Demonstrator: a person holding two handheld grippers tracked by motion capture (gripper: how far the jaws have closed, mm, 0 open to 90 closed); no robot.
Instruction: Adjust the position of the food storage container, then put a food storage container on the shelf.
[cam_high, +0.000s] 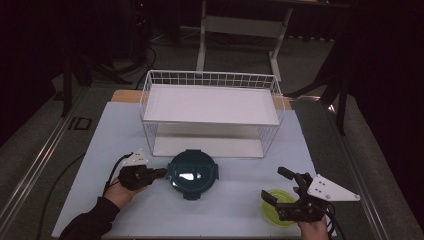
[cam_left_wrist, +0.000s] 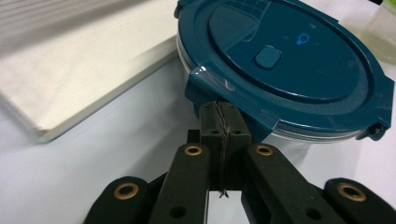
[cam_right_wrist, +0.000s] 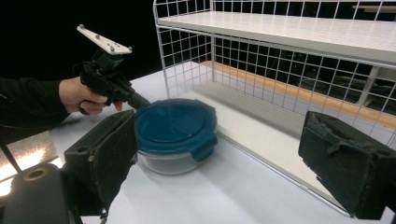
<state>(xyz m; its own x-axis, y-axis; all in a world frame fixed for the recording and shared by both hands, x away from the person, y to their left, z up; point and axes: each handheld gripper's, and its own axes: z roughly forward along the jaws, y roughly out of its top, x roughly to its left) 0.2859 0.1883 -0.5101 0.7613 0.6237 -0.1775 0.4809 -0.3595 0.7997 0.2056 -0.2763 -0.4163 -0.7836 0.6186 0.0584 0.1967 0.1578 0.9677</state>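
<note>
Round teal lid (cam_high: 192, 173) on clear glass container, smooth and glossy.

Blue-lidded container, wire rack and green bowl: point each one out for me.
Blue-lidded container (cam_high: 192, 173), high view, centre of its lid.
Wire rack (cam_high: 210, 104), high view, white upper shelf.
Green bowl (cam_high: 270, 212), high view, its left rim.

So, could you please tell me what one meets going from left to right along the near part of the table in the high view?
Left tongs → round container with the dark teal lid → yellow-green bowl → right tongs, their grey plate farthest right.
</note>
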